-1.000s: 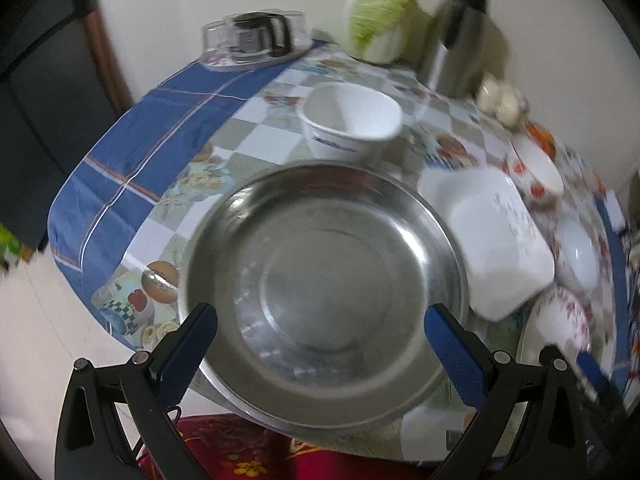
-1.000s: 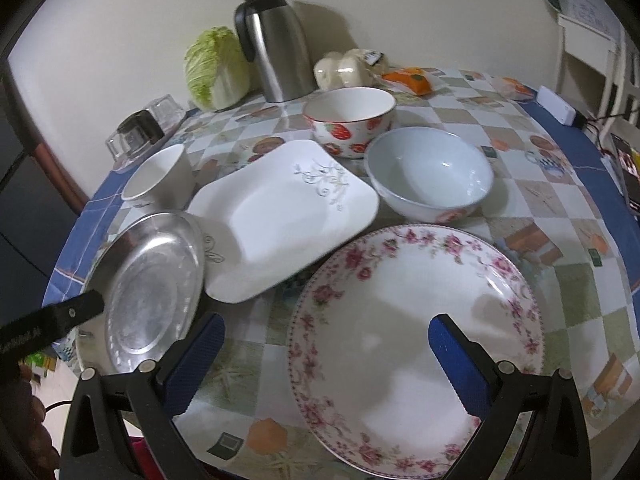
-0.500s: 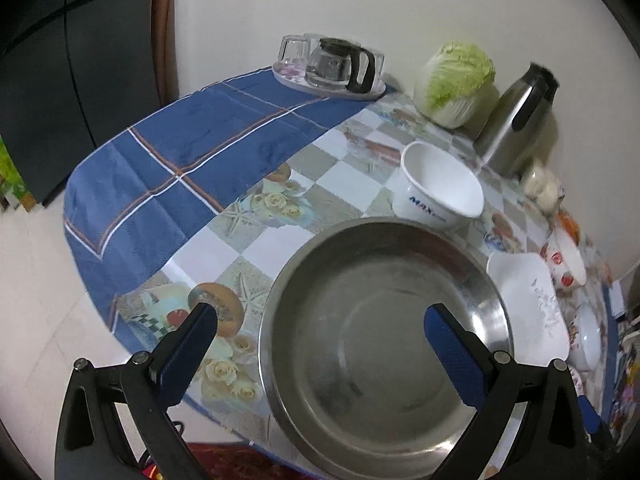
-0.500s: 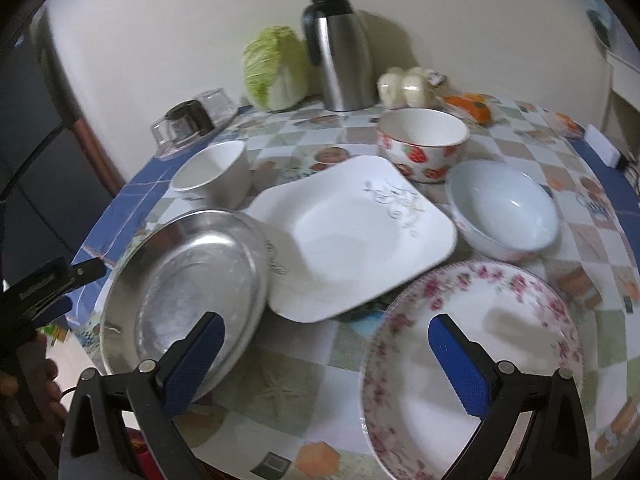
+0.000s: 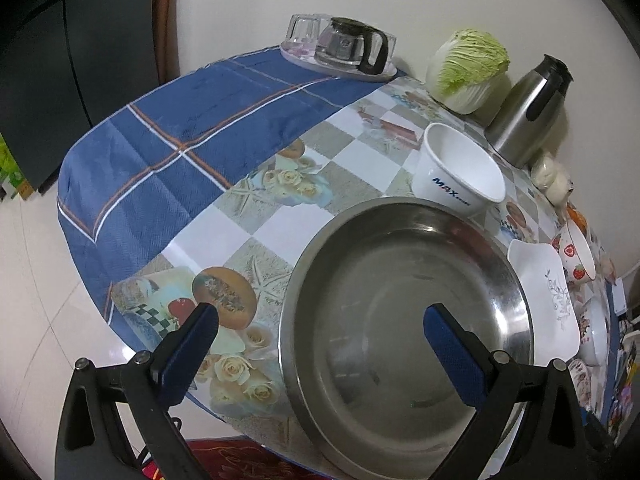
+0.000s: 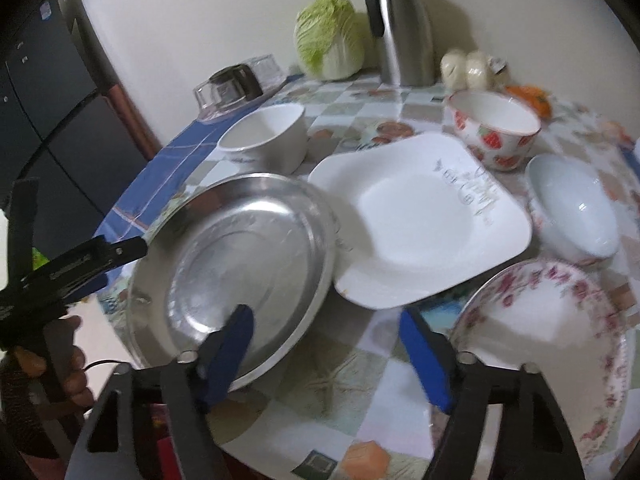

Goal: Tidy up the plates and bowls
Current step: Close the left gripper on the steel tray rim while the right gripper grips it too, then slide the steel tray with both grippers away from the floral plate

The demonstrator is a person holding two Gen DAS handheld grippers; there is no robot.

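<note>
A wide steel basin (image 5: pixel 400 320) (image 6: pixel 240 260) sits at the table's near left edge. My left gripper (image 5: pixel 320 320) is open above the basin's left rim, one finger over the tablecloth and one over the basin. My right gripper (image 6: pixel 326 316) straddles the basin's right rim; its jaws are closing and the pads are clear of the rim. A white square plate (image 6: pixel 420 220) lies against the basin. Around it stand a white bowl (image 6: pixel 268 136) with blue lettering, a strawberry bowl (image 6: pixel 492 128), a pale bowl (image 6: pixel 572 208) and a rose-patterned plate (image 6: pixel 540 320).
At the back by the wall are a cabbage (image 6: pixel 328 36), a steel thermos (image 6: pixel 404 28), white buns (image 6: pixel 468 68) and a tray with a glass pot (image 5: pixel 348 48). The blue cloth (image 5: pixel 180 128) drapes over the left table edge. A person's hand (image 6: pixel 68 372) holds the left gripper.
The left gripper has shifted left, so the basin now lies to the right in its view. The right gripper has moved left from the rose plate to the basin's rim, and its jaws have narrowed.
</note>
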